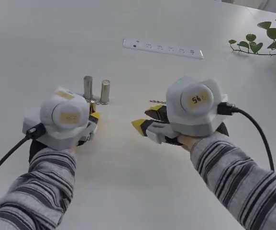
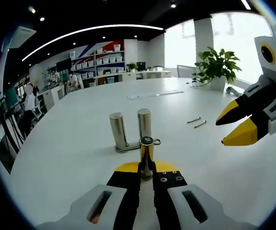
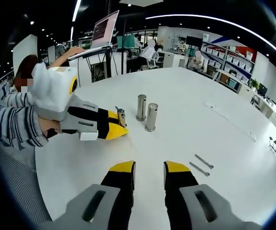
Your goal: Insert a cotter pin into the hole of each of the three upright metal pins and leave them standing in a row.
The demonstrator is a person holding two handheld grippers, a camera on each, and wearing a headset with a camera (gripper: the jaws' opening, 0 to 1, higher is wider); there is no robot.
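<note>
- Jaws of left gripper [image 2: 146, 168] are closed on a short metal pin [image 2: 146, 155], which is held upright. Its base is hidden by the jaws, so contact with the white table [image 1: 128, 187] cannot be told.
- A cotter pin [image 2: 149, 141] sits through the hole near the top of the held pin, ring end showing.
- Two more pins stand upright on the table just beyond it: left-hand pin [image 2: 118, 130] and right-hand pin [image 2: 144, 123], side by side with a slim gap between them.
- Right gripper [image 3: 149, 168]: jaws a narrow gap apart, nothing between them. In the head view its tips point toward the left gripper, near it but apart.
- Loose cotter pins [image 3: 201, 165], two, lie flat side by side, right of the standing pins.
- Power strip [image 1: 163, 48] lies farther back on the table; a plant [image 1: 267, 40] is at the far right edge.
</note>
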